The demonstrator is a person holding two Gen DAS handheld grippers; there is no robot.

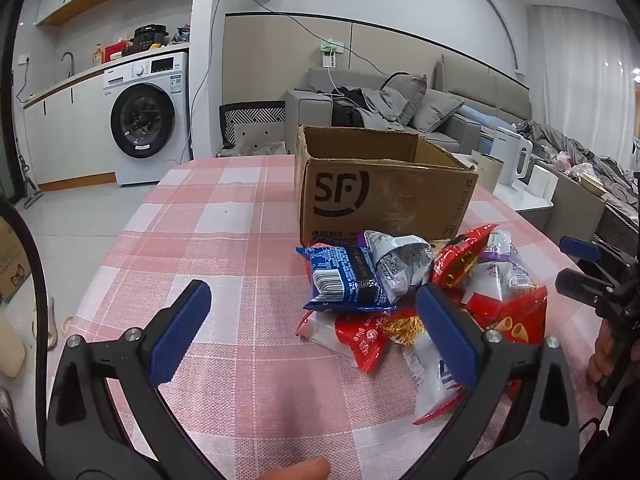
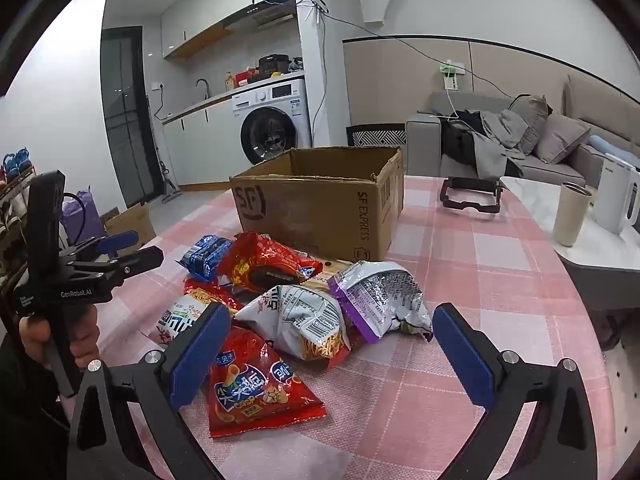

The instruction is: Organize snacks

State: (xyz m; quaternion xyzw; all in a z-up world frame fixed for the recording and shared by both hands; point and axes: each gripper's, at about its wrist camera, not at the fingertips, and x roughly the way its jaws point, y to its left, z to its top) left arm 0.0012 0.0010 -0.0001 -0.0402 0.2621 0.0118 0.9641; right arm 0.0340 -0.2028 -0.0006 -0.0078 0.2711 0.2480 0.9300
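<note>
Light, crinkly, slippery foil snack packets point(image 2: 304, 312) heaped just ahead of the spread, empty left gripper point(image 1: 316, 336) and right gripper point(image 2: 324, 348); best pinched at a flat sealed edge.

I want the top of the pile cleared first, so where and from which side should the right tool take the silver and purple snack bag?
Grip the silver and purple bag across its puffed middle, coming from above and from the near side with the open right tool. It lies on top at the pile's right edge, with bare tablecloth beside it, so one finger can slip down there.
</note>
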